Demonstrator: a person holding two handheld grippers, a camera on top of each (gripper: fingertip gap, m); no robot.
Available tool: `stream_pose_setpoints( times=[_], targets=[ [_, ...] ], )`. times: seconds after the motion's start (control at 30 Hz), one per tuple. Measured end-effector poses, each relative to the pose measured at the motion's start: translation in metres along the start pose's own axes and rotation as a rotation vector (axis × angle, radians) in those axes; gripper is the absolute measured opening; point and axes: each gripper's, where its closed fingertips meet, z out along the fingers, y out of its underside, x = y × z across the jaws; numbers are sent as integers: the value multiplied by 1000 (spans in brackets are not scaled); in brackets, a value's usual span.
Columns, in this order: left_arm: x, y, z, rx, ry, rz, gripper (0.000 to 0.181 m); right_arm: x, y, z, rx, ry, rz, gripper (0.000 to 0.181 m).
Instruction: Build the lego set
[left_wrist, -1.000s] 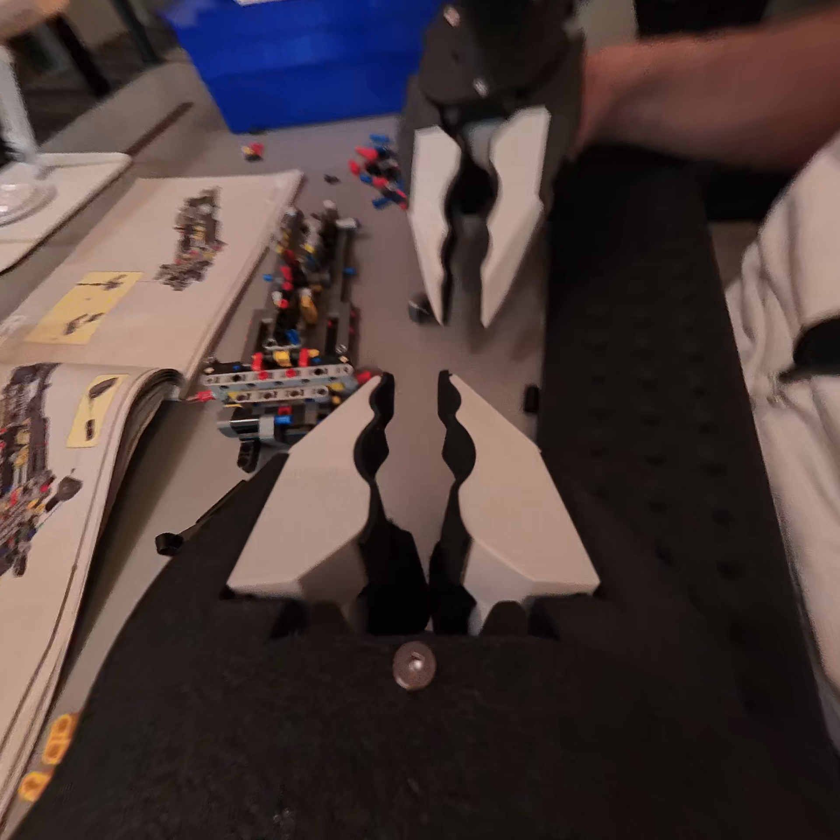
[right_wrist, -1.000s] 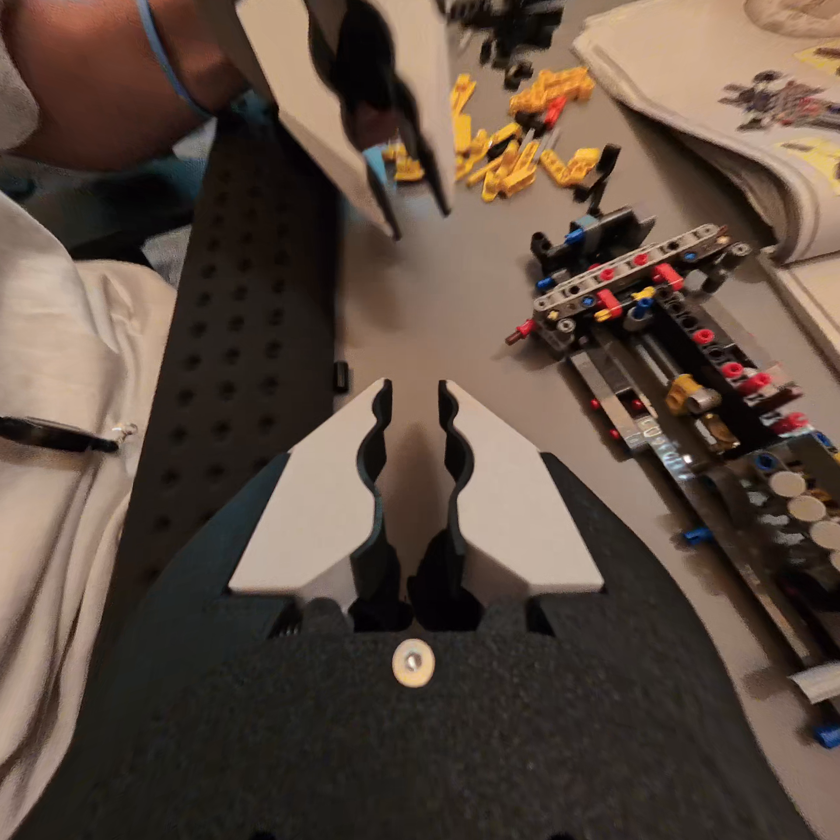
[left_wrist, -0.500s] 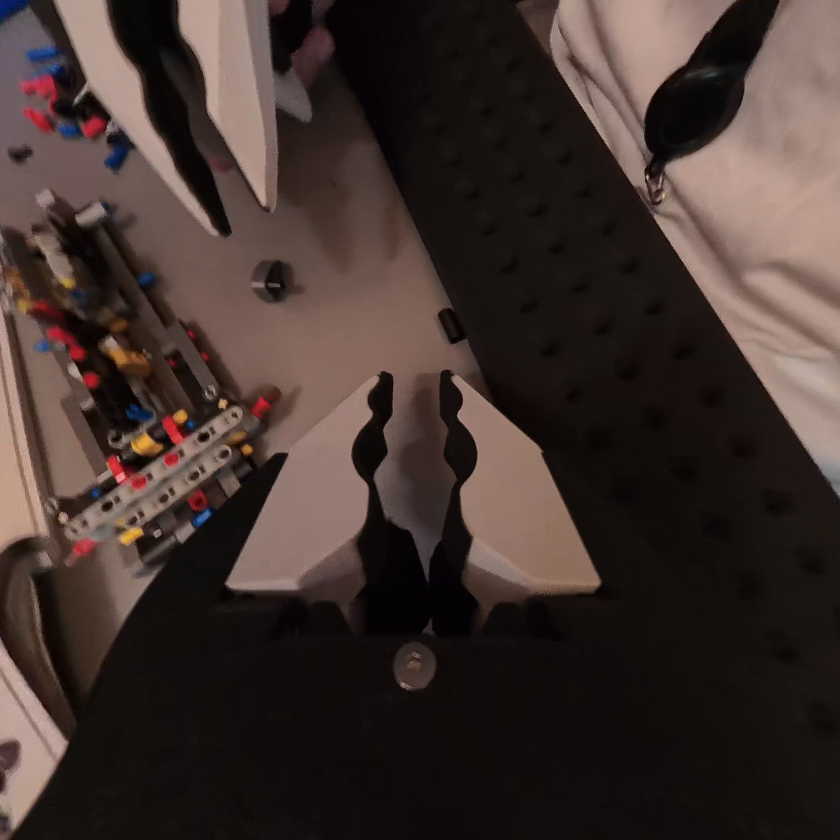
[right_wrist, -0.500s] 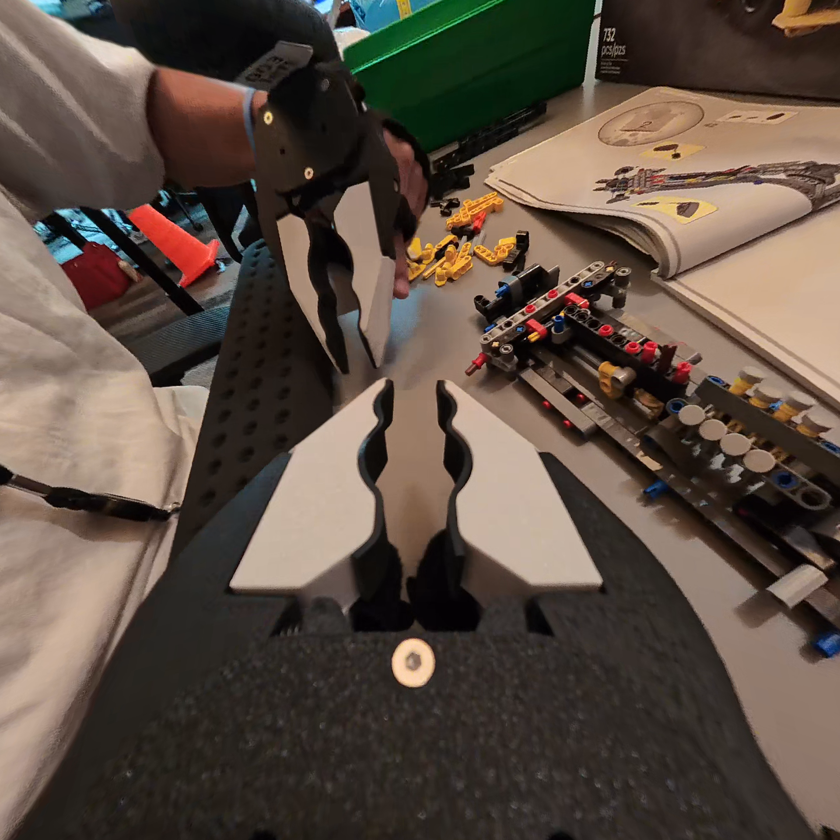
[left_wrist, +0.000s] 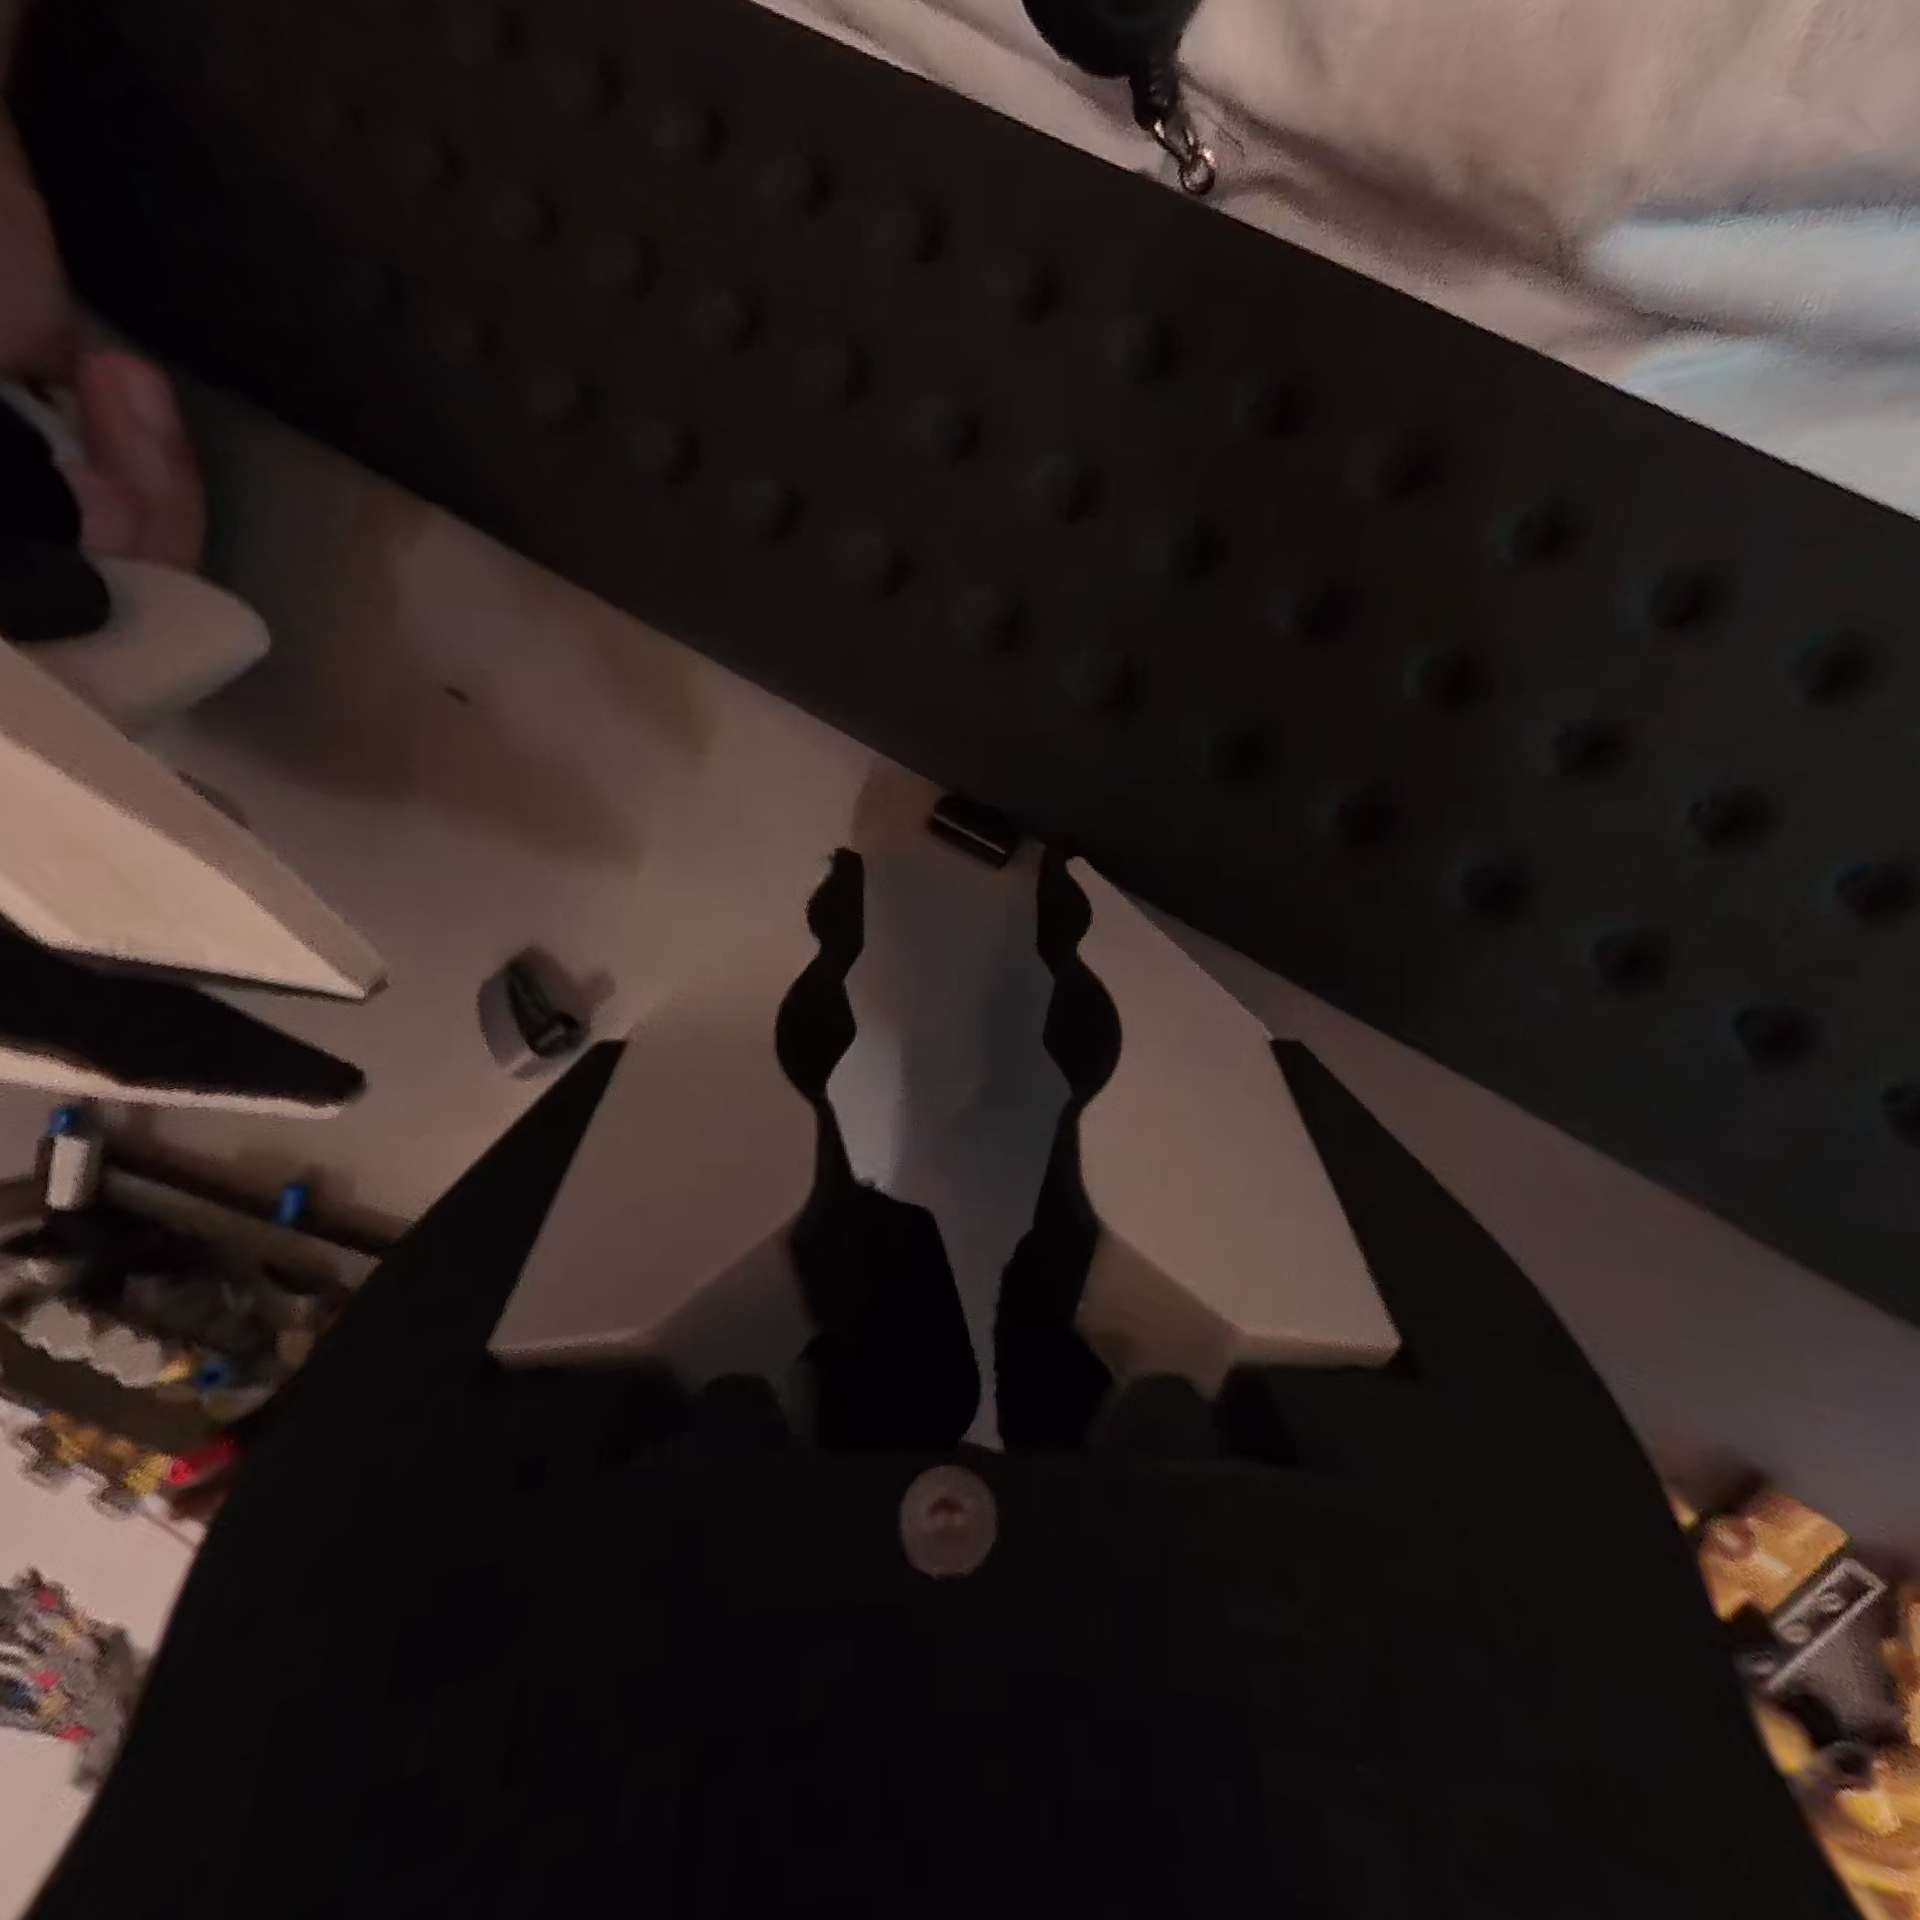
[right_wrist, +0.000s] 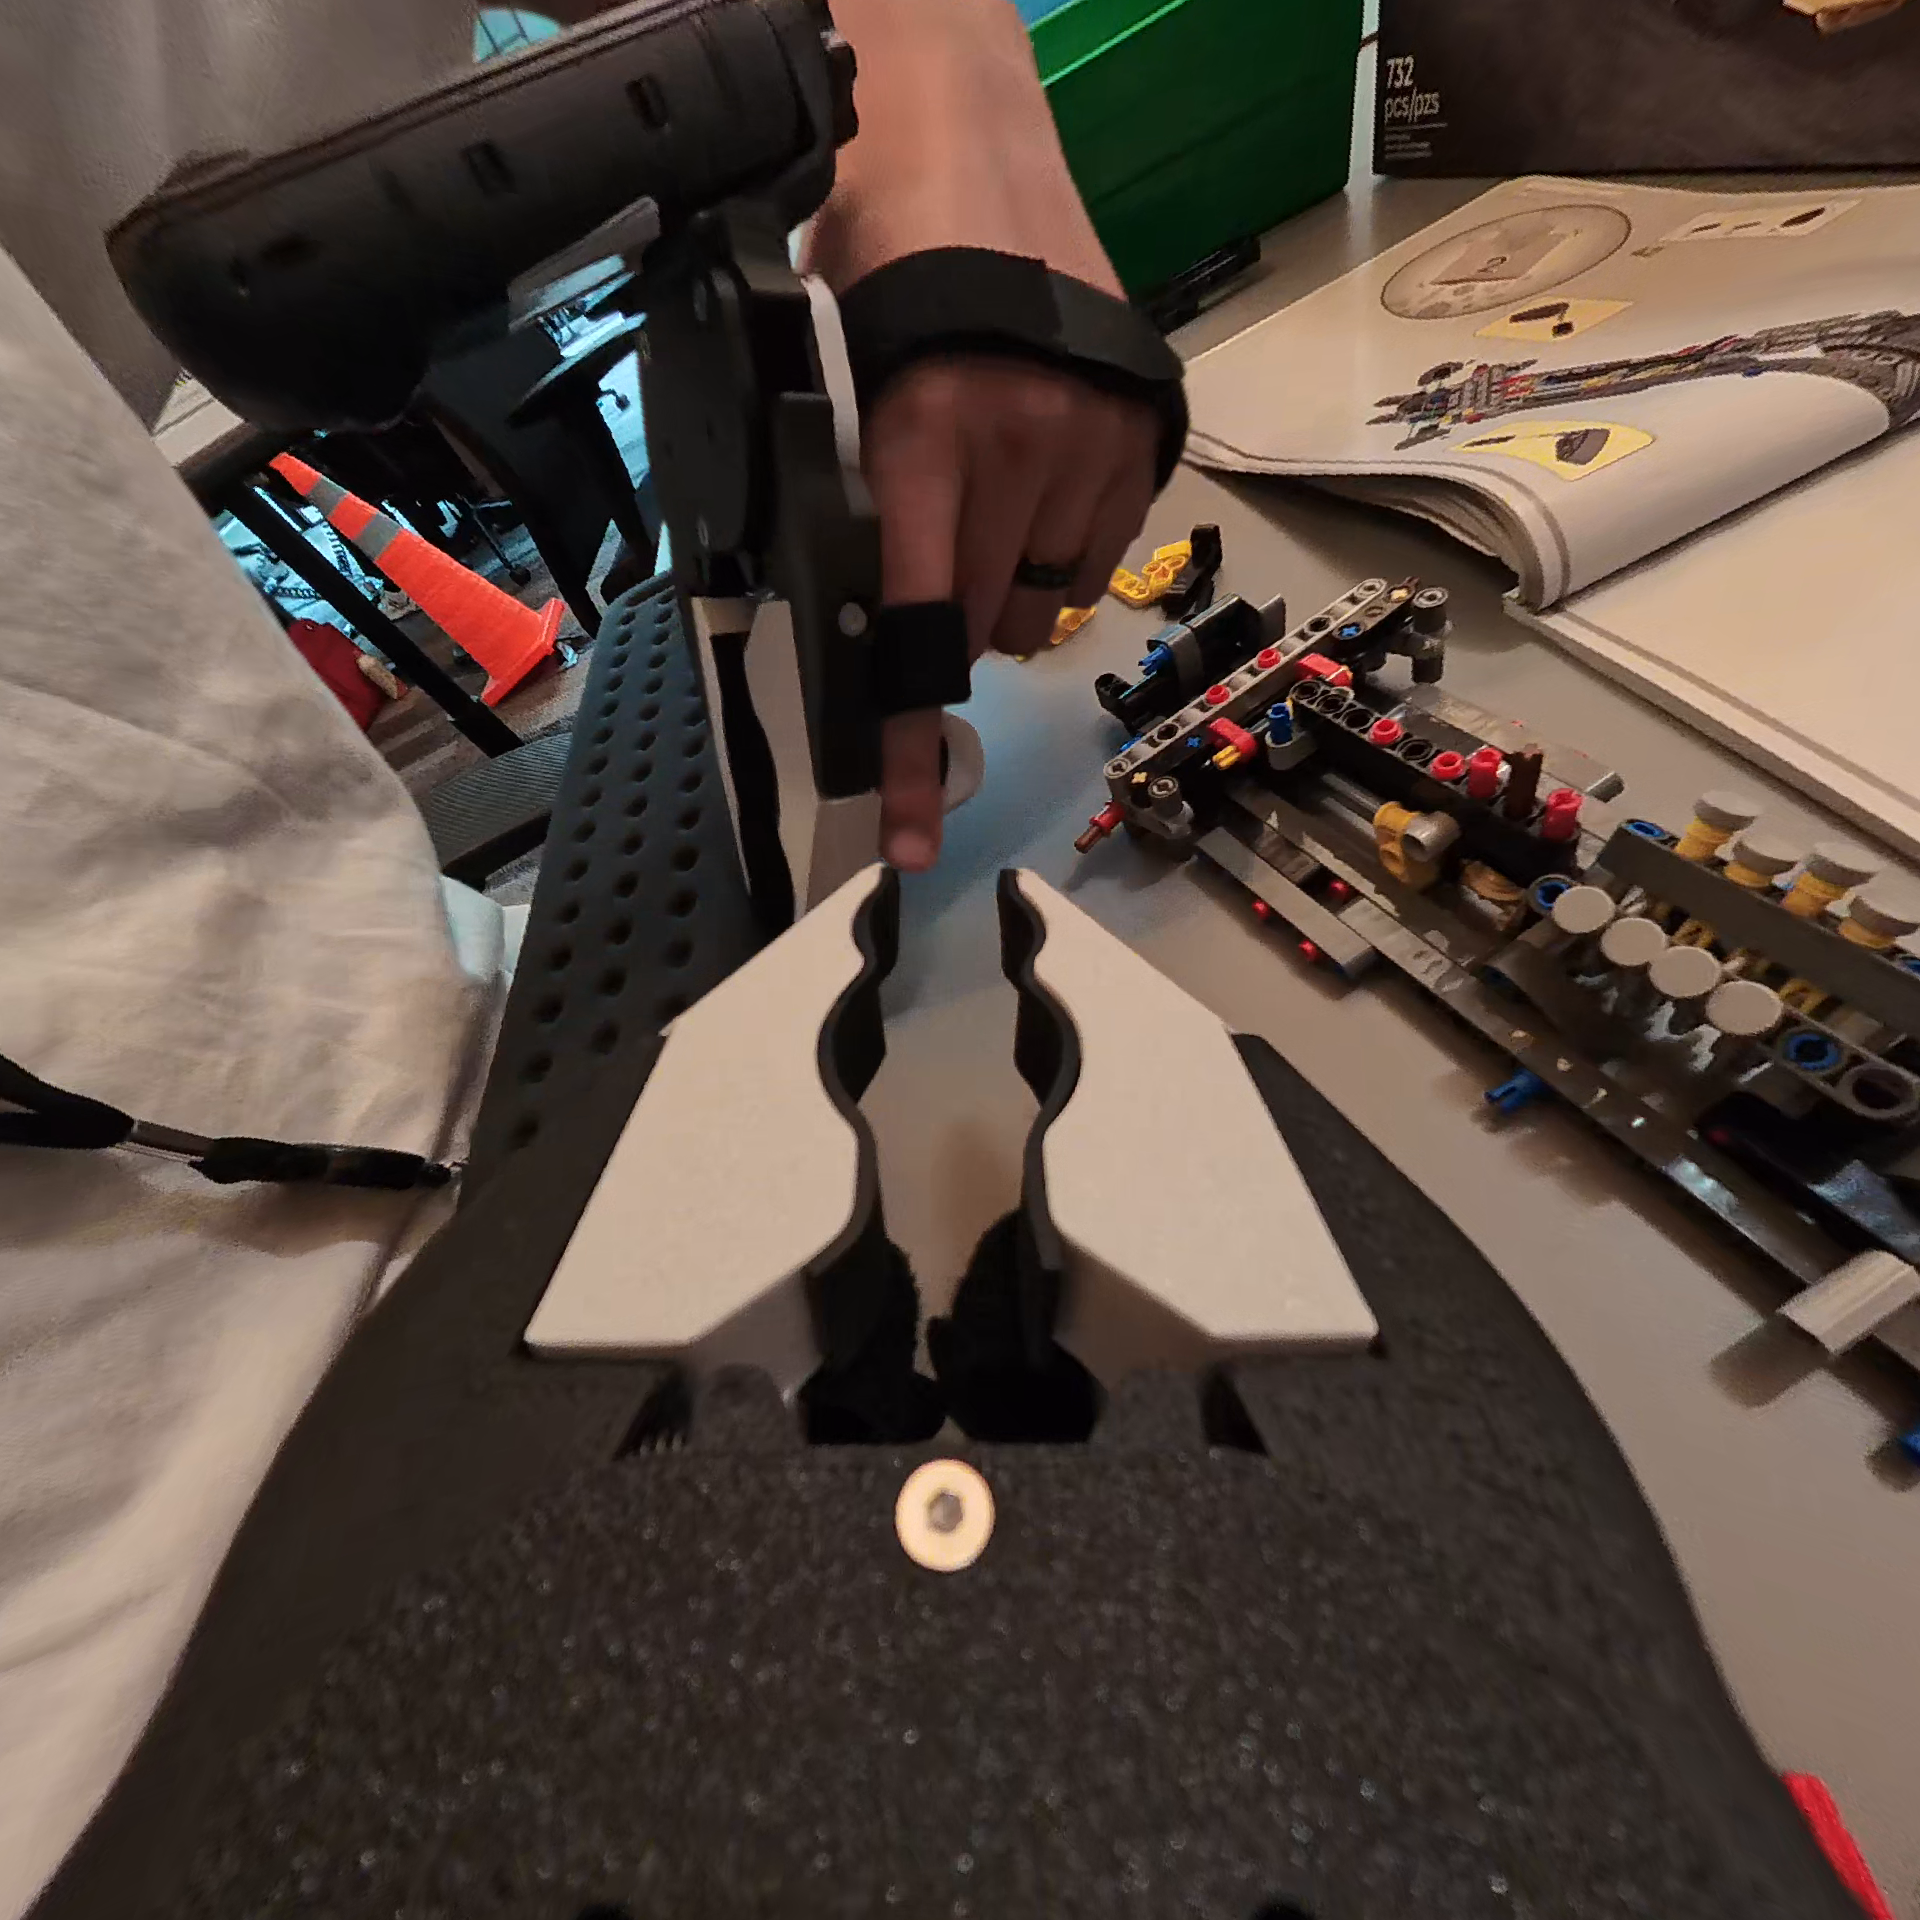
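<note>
Grey table runs beside a black perforated panel, with an open manual and a green bin at the far side. On the table the long lego build lies right of the right gripper, whose fingers stand narrowly apart, empty. The left gripper, tipped down, fingers likewise slightly apart and empty, hovers at a small black piece against the panel's edge.

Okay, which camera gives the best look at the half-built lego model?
The right wrist view: the lego model lies lit and sharp on the table, beams and pins distinct. The left wrist view catches only a dark, blurred end of it at its left edge.
</note>
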Motion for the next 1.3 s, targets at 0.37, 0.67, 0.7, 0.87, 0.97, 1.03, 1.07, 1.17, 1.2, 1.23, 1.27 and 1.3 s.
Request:
stream_pose_setpoints(
  times=[0.37,0.67,0.7,0.87,0.97,1.03,1.07,1.17,1.2,1.23,1.27,1.3],
  targets=[
    [7,-3,3,-34,157,194,15,-7,-2,-1,9,-43,9,18],
    [-15,1,-2,15,-119,-53,15,-6,1,0,-8,-48,47,18],
    [-22,3,-7,17,-194,-90,15,-5,4,1,-24,-43,66,18],
    [-53,7,-53,39,-597,-280,14,2,-3,8,3,-32,193,18],
    [-52,-2,-72,104,-722,-367,14,-10,-18,11,56,-143,264,17],
    [-50,-7,-77,100,-761,-371,14,-23,-22,14,57,-231,302,18],
    [-48,-8,-78,88,-773,-363,14,-29,-23,16,53,-266,310,18],
    [-45,-19,-77,82,-775,-332,14,-40,-22,22,40,-319,328,15],
    [-44,-22,-77,77,-774,-319,14,-45,-21,23,30,-344,332,14],
    [-43,-25,-75,74,-765,-306,14,-48,-21,24,30,-352,331,12],
    [-42,-28,-75,68,-765,-294,14,-48,-21,24,35,-344,328,7],
    [-41,-29,-74,62,-763,-282,14,-49,-20,24,33,-351,326,7]
  ],
)
